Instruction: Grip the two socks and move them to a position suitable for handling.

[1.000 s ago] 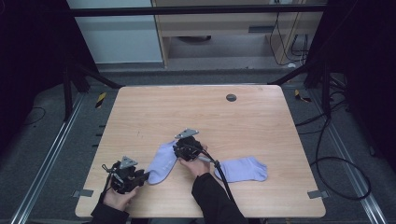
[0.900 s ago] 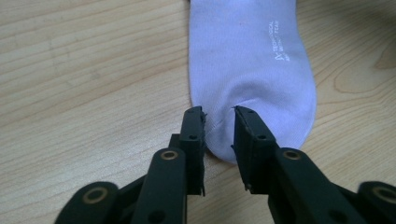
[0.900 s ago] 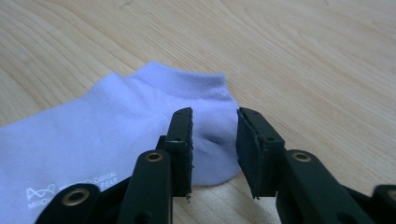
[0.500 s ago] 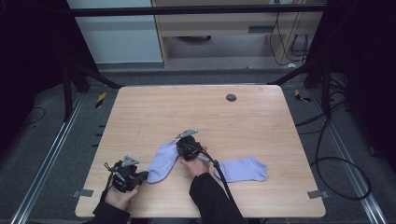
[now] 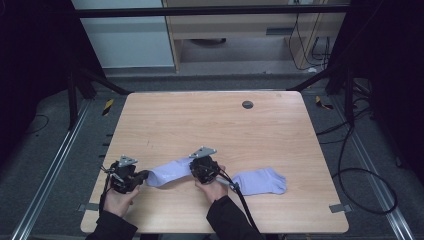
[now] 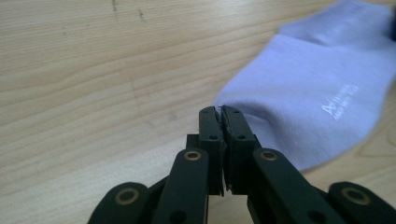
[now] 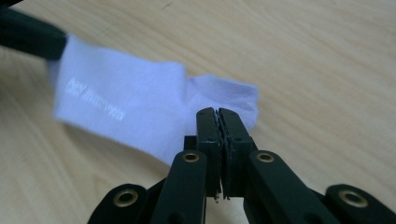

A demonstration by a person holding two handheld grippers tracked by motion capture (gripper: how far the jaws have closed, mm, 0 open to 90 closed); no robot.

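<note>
On the table (image 5: 210,125), both grippers pinch one sock (image 5: 170,171).

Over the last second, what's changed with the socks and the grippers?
The left gripper has closed in on the near sock and now pinches one end; the right gripper still holds the other. The far sock and table stayed put.

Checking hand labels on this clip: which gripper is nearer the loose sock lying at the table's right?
Right. The right gripper sits just beside the loose sock; the left gripper is farther, across the held sock.
</note>
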